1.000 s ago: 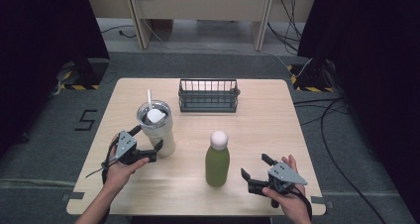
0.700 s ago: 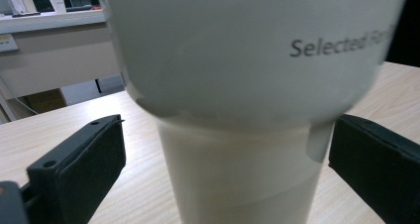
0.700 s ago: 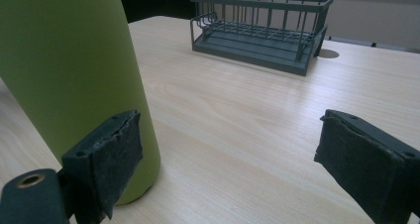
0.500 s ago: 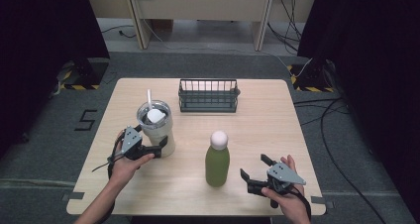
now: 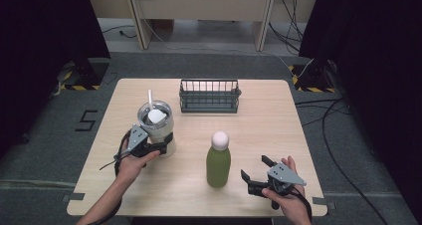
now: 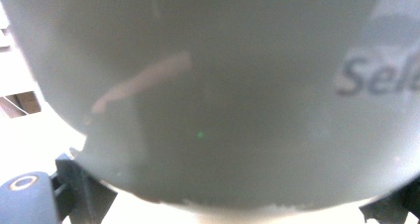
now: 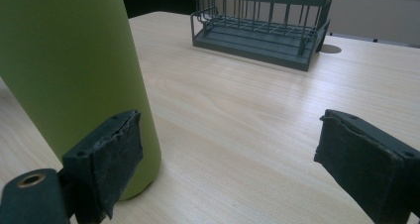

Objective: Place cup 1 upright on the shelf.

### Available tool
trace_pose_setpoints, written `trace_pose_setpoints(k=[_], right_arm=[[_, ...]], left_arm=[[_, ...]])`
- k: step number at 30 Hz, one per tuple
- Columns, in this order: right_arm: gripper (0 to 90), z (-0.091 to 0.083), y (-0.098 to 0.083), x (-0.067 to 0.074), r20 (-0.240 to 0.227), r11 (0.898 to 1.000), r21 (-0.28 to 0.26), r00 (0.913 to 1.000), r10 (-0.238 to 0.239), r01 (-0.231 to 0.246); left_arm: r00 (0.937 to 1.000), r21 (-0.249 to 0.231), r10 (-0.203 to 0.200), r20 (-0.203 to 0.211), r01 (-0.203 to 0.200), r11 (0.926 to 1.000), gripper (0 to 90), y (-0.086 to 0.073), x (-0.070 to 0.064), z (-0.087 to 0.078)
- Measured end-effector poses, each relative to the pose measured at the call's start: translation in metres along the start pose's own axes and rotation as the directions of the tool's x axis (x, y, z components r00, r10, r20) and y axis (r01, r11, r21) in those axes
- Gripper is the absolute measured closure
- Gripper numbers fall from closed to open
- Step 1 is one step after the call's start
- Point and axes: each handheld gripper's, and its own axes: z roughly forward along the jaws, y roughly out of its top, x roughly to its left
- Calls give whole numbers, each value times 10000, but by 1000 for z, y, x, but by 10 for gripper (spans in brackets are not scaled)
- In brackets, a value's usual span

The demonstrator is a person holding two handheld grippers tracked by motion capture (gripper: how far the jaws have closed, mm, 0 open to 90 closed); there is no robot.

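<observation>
High view: the left tool (image 5: 158, 146) is set against the side of a pale tumbler (image 5: 157, 127) with a straw, its jaws apparently on either side. The right tool (image 5: 255, 177), spread and empty, is held near the bench's (image 5: 259, 120) front edge, just right of a green bottle (image 5: 218, 159). A dark wire rack (image 5: 209, 95) stands beyond, open wood between.

Left gripper view: the tumbler's (image 6: 213, 95) grey wall bulges between both jaw tips, blurred lettering at right.

Right gripper view: the matte green bottle (image 7: 74, 80) stands just beyond the left jaw; clear bench (image 7: 247, 115) lies ahead up to the rack (image 7: 260, 18).

Even overhead light, dark bg, tumbler (image 6: 223, 95) blurred close-up w/ glare
</observation>
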Motion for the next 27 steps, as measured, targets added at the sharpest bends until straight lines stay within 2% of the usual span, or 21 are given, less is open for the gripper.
trace_pose_setpoints(k=[11,17,27], right_arm=[[109,2,-1,-1,17,10000,47,10000,32,-32],[110,1,-1,-2,62,10000,10,9999,87,-87],[110,-2,-1,-4,173,9999,-20,9998,99,-98]], left_arm=[[10000,308,47,84,-50,9995,93,5,0,3],[9998,181,97,201,-101,9998,93,14,-5,6],[9979,-192,498,420,-491,9986,93,33,-15,19]])
